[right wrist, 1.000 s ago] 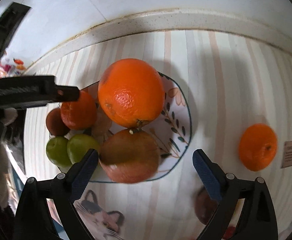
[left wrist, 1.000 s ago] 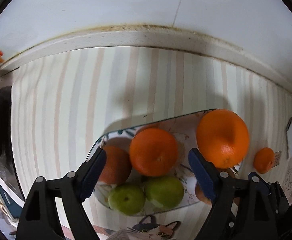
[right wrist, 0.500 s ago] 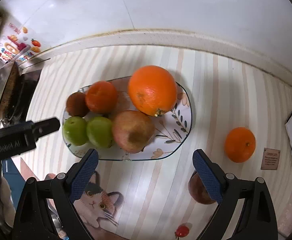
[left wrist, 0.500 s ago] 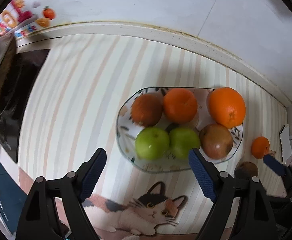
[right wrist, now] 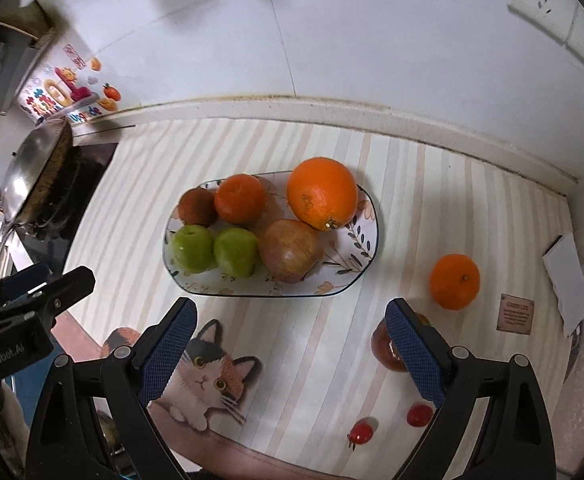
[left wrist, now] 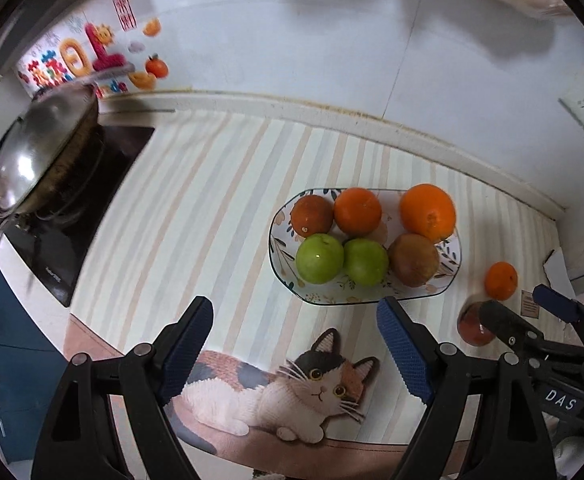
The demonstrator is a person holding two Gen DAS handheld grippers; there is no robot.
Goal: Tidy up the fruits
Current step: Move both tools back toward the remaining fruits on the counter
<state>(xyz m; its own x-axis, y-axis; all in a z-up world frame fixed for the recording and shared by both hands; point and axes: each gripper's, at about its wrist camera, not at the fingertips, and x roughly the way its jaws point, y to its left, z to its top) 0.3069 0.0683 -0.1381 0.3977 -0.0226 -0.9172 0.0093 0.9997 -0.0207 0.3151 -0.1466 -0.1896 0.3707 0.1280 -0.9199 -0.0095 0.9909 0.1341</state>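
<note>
A flowered oval plate (right wrist: 366, 240) (left wrist: 281, 256) on the striped mat holds a big orange (right wrist: 322, 199), a small orange (right wrist: 239, 199), a brown fruit (right wrist: 196, 207), two green apples (right wrist: 193, 249) and a pomegranate (right wrist: 289, 250). Off the plate to the right lie a mandarin (right wrist: 454, 282) (left wrist: 500, 281), a red-brown fruit (right wrist: 388, 350) (left wrist: 472, 326) and two cherry tomatoes (right wrist: 360, 434). My left gripper (left wrist: 296, 352) and right gripper (right wrist: 289, 350) are open and empty, well in front of the plate.
A lidded wok (left wrist: 39, 152) sits on a black hob (left wrist: 63, 248) at the left. A small brown card (right wrist: 516, 314) and a white paper (right wrist: 568, 284) lie at the right. A backsplash ledge (right wrist: 332, 110) and tiled wall bound the counter behind.
Both grippers have pulled back and up from the plate, so the fruit looks smaller and the whole counter, hob and wall come into view. Both stay open and empty.
</note>
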